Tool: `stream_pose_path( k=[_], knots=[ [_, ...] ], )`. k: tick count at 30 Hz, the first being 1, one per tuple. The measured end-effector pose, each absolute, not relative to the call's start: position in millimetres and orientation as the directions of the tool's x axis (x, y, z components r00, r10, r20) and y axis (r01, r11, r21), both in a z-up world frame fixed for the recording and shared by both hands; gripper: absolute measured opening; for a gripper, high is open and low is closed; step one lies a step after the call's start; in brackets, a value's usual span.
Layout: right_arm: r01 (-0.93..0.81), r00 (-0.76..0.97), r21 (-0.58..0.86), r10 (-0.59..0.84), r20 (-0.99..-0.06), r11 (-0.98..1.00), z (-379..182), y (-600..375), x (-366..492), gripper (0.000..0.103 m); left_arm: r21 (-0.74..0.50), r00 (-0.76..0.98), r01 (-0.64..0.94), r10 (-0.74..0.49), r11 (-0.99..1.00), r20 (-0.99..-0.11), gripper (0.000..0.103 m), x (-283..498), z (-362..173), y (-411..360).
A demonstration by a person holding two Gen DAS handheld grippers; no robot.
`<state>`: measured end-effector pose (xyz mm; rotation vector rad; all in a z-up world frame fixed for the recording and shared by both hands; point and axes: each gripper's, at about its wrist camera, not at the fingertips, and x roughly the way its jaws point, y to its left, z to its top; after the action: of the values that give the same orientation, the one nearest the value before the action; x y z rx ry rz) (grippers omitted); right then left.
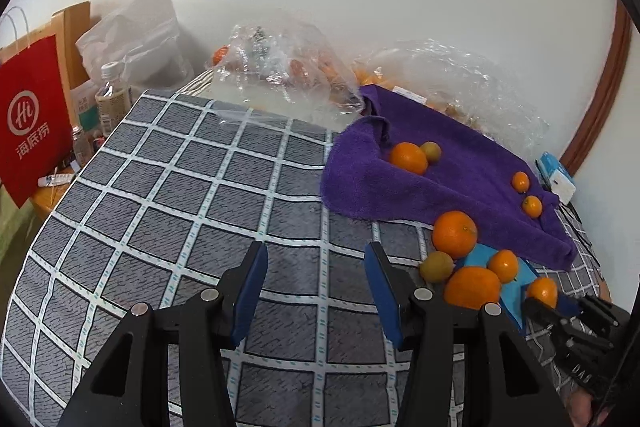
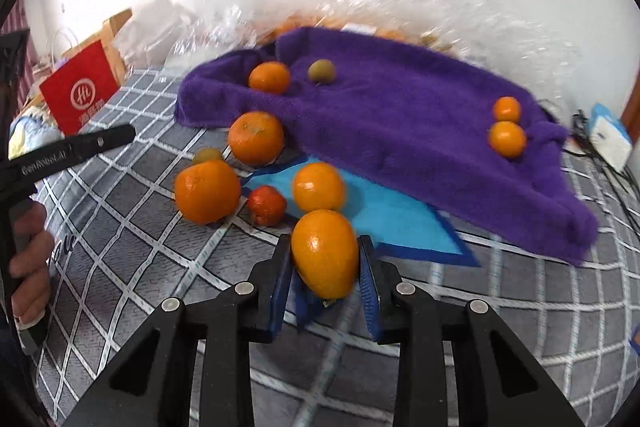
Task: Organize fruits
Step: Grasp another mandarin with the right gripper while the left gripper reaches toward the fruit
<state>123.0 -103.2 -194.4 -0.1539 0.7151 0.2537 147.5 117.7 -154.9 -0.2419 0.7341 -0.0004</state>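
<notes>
Looking along your right gripper [image 2: 325,267], you see its blue pads clamped on a smooth, oval orange fruit [image 2: 325,253] held low over the grey checked cloth [image 2: 120,219], just in front of a flat blue sheet [image 2: 384,215]. Your left gripper [image 1: 316,263] stands with its pads apart and nothing between them, poised above a bare stretch of that same cloth.

Only the right view shows the small reddish, dimpled fruit [image 2: 267,205] beside the blue sheet, and your other hand [image 2: 30,247] wrapped round the black handle at the left edge. From the left view that clamped fruit is half hidden behind the black fingers of the far gripper, low at the right. Only the left view gives you the crinkled clear plastic bags [image 1: 280,67] against the wall with more orange fruit inside, the plastic bottle [image 1: 112,95] and the full face of the red paper bag [image 1: 34,119] with its white handles.

Both views share the fluffy purple towel [image 2: 400,115], rumpled and draped over the far edge of the blue sheet. On its pile lie a round orange [image 2: 269,77] with a dull greenish fruit [image 2: 321,70] near it, and a pair of small oranges [image 2: 506,138] touching each other toward the right end. Off the towel, two larger, pebbly-skinned oranges [image 2: 207,191] rest on the cloth, a greenish one peeping between them.
</notes>
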Motion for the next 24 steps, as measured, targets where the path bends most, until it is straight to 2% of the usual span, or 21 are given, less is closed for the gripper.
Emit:
stream_pose_path(
  k=[3,6,9,24],
  knots=[
    [-0.197,0.75,-0.044,0.122,-0.65,0.979,-188,-134,113,0.031,-0.208,0.761,-0.039,-0.106,0.977,-0.64,0.048,143,-151,110],
    [-0.139,0.73,0.03,0.122,-0.672,0.99,-189,-168,113,0.031,-0.189,0.762,-0.004,-0.119,0.982,-0.636,0.048,141,-149,102],
    [-0.054,0.733,0.027,0.058,-0.678,0.998,-193,-189,110,0.032,-0.183,0.763,0.042,-0.15,0.982,-0.629,0.048,139,-147,95],
    [-0.008,0.742,0.115,0.083,-0.665,0.993,-206,-208,106,0.032,-0.19,0.759,0.109,-0.205,0.976,-0.618,0.048,138,-149,83]
  ],
)
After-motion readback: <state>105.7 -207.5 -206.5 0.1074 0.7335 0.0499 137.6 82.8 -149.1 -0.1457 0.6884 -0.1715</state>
